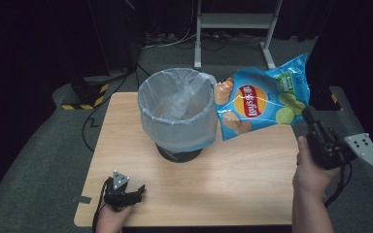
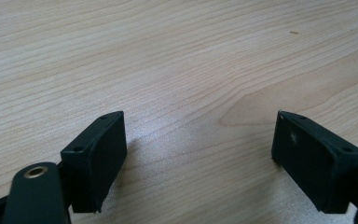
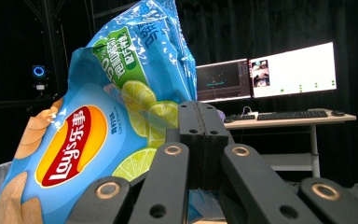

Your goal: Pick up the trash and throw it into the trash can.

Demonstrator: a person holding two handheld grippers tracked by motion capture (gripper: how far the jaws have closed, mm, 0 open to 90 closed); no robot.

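A blue bag of lime crisps (image 1: 260, 102) hangs in the air above the table's far right, beside the bin. My right gripper (image 1: 309, 116) is shut on the bag's right edge; in the right gripper view the jaws (image 3: 198, 135) are pressed together on the crisps bag (image 3: 98, 121). A bin (image 1: 177, 114) lined with a clear plastic bag stands at the middle back of the wooden table (image 1: 233, 179). My left gripper (image 1: 138, 190) rests low at the table's front left, its jaws wide apart with bare wood between the fingertips (image 2: 200, 149).
Beyond the table lie a grey carpet, cables and a white stand's legs (image 1: 233, 29). A black box with yellow stripes (image 1: 90, 92) sits by the table's far left corner. The right gripper view shows a desk with lit monitors (image 3: 270, 74) farther off.
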